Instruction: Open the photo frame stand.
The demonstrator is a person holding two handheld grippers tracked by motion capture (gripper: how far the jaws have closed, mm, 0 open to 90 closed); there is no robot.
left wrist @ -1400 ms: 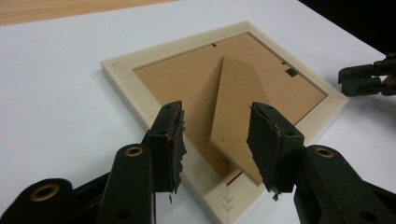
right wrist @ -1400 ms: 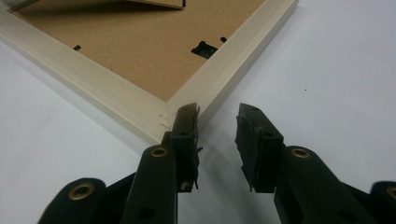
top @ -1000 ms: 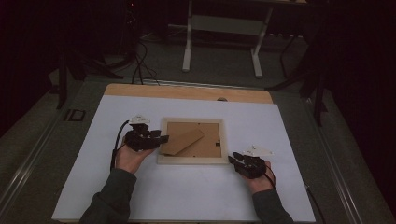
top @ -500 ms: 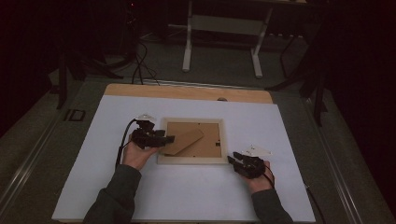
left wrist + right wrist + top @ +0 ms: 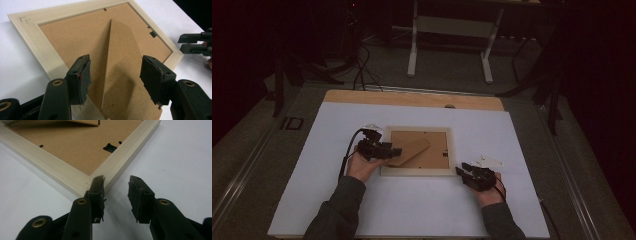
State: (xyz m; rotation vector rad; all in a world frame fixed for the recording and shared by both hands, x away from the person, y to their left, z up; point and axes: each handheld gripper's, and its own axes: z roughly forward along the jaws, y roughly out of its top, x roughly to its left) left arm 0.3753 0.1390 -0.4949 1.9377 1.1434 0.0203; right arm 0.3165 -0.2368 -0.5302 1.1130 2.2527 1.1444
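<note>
- Table [image 5: 337, 210]: white-topped, with a bare wood strip along its far edge; dark floor and a metal stand beyond it.
- Picture frame [image 5: 417, 171]: pale wood, lying face down near the table's middle, its brown backing board uppermost. It sits between the two hands, nearer the left one.
- Easel stand [image 5: 414, 151]: a long tapered flap of the same brown board, lying on the backing. In the high view its long axis runs slantwise from the frame's near-left corner up towards the far right; its wide end points at the left hand.
- Left gripper [image 5: 115, 82]: reaching in over the frame's left rail. Jaws have just been opening and now stand wide, one pad on each side of the stand's wide end, apparently not pressing on it. The stand runs straight away from this gripper along its own line of reach, so a close here would probably take the flap across its width.
- Right gripper [image 5: 116, 195]: resting on the table at the frame's near-right corner, jaws partly apart and empty. The left pad is just beside the corner; contact cannot be told.
- Turn clips [image 5: 110, 147]: small black tabs on the inner rail, holding the backing.
</note>
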